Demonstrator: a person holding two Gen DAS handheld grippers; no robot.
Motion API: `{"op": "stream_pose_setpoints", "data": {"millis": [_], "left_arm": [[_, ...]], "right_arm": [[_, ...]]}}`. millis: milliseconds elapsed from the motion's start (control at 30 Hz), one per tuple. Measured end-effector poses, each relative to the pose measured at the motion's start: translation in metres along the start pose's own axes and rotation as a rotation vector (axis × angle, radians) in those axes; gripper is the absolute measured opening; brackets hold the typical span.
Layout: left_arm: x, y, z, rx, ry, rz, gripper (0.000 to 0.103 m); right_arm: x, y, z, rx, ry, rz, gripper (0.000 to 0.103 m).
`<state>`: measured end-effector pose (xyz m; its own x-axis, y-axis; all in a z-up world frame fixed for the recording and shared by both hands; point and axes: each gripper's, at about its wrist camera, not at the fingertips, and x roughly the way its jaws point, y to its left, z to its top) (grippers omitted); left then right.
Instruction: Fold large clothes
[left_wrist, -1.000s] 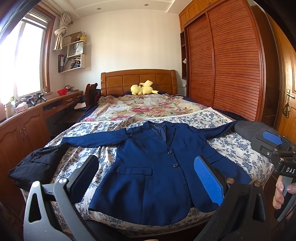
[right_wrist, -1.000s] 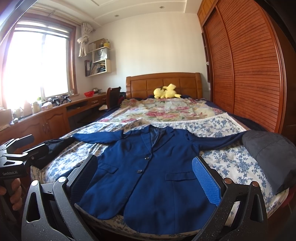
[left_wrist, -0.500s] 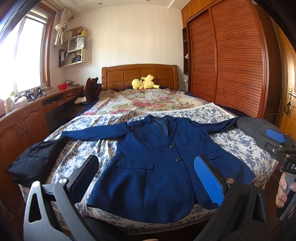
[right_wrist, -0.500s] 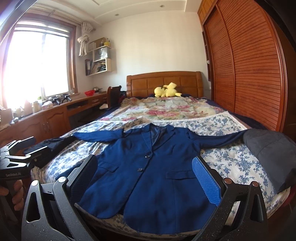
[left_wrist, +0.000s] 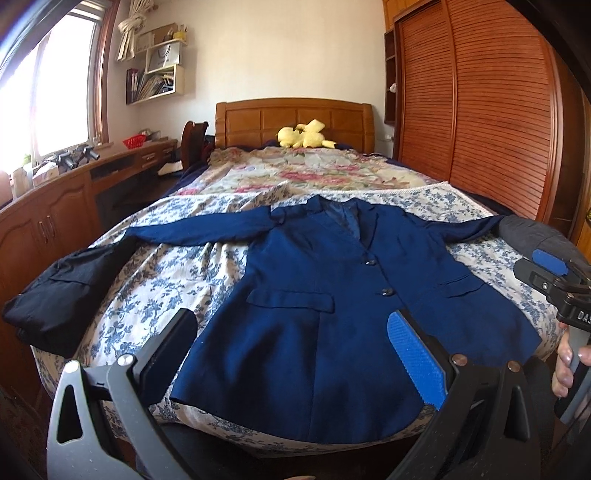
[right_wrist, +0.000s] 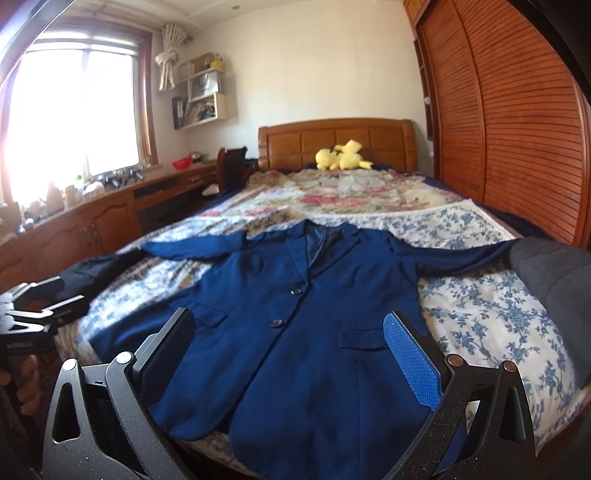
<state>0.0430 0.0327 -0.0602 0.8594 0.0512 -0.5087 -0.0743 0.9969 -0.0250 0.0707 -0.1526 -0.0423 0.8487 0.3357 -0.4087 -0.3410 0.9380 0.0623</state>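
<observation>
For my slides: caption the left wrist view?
Open left gripper above a navy blazer spread flat on the floral bed.

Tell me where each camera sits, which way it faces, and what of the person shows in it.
Left wrist: on the left gripper, at the foot of the bed, facing the spread navy blue blazer and wooden headboard; the right gripper and holding hand show at right.
Right wrist: on the right gripper, same direction; the left gripper and fingers show at left.
Shared: blazer, yellow plush toy, headboard.
</observation>
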Motion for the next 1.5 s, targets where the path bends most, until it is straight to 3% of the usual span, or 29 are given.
{"op": "stream_pose_setpoints", "data": {"millis": [333,667,867,1000,1167,1500], "left_arm": [[0.049,0.024,-0.005,0.022,0.064,0.070,0.103],[0.089,0.067,-0.004,-0.029,0.129,0.144,0.103],[0.107,0.093,0.004,-0.056,0.168,0.166,0.103],[0.128,0.119,0.011,-0.121,0.194,0.115,0.103],[0.160,0.149,0.017,-0.168,0.216,0.068,0.103],[0.223,0.168,0.060,-0.061,0.223,0.076,0.102]], "right_arm": [[0.081,0.005,0.005,-0.069,0.038,0.057,0.103],[0.170,0.042,0.026,-0.159,0.071,0.168,0.103],[0.224,0.075,0.031,-0.204,0.112,0.241,0.103],[0.255,0.088,0.020,-0.237,0.145,0.268,0.103],[0.270,0.089,0.003,-0.246,0.193,0.299,0.103],[0.275,0.087,-0.002,-0.239,0.205,0.304,0.103]]}}
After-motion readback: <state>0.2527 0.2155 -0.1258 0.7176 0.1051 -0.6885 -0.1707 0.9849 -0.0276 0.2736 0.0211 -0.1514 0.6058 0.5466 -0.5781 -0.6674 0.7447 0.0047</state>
